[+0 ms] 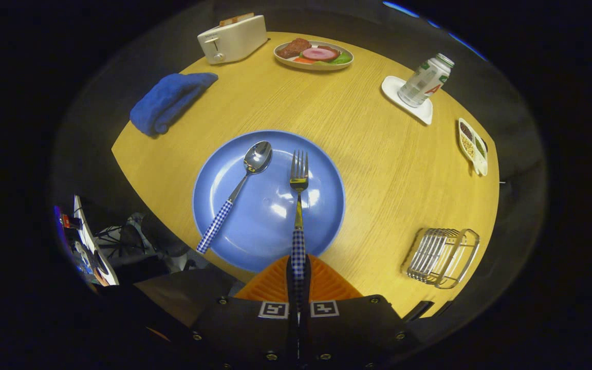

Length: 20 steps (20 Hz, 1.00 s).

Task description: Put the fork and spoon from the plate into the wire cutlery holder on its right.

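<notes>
A: Where does the job stand; has anything gone into the wire cutlery holder [443,257] yet?

B: Nothing, as far as I can see; the holder sits at the lower right of the frame on the round wooden table [378,169], to the right of the blue plate [219,226] and apart from it, and no handle or tine shows among its bars.

A: And the two pieces?

B: The spoon [239,190] lies untouched on the left half of the plate, bowl toward the upper centre of the frame, its checked handle running down and left past the rim; the fork [298,205] is on the right half, tines pointing up the frame, its checked handle running straight down into the gripper [298,275].

A: So the fork is in hand?

B: I judge so; the fingers are drawn together with the fork's handle pinched in the narrow slot between them, clenched on it rather than released; whether the fork is already clear of the plate I cannot tell, since its tines sit over the blue surface.

A: What is left, then?

B: Nearly all of it, by my reckoning; the fork has to be carried right and lowered into the holder, then the spoon fetched and delivered the same way; call it the first grasp of two.

A: Anything else nearby?

B: A blue cloth [170,100] and a toaster [233,38] at the upper left; a plate of food [314,54] at the top; a can [426,79] on a white coaster [396,92] and a small divided dish [473,146] at the upper right; all well apart from the route between plate and holder.
</notes>
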Tool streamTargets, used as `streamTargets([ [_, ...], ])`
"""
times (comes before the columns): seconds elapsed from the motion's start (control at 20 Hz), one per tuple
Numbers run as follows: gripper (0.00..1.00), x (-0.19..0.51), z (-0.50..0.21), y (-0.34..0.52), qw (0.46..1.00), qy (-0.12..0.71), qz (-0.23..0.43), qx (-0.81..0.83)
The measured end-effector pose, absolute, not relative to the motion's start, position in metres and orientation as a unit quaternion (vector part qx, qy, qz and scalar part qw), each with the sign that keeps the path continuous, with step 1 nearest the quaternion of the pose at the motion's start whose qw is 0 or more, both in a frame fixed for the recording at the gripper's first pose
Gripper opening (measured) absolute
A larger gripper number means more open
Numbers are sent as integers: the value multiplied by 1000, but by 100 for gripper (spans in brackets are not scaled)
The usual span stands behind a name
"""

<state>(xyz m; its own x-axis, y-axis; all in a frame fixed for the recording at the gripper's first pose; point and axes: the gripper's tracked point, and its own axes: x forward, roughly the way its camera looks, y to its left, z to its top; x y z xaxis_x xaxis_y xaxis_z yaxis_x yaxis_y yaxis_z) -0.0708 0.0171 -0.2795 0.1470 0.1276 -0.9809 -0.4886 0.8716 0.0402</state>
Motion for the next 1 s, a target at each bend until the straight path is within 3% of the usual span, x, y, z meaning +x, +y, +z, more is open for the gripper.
streamTargets([
  [0.4,1,-81,-206,-123,726,648,128,-192],
  [1.0,1,-89,-241,-207,643,728,90,-218],
])
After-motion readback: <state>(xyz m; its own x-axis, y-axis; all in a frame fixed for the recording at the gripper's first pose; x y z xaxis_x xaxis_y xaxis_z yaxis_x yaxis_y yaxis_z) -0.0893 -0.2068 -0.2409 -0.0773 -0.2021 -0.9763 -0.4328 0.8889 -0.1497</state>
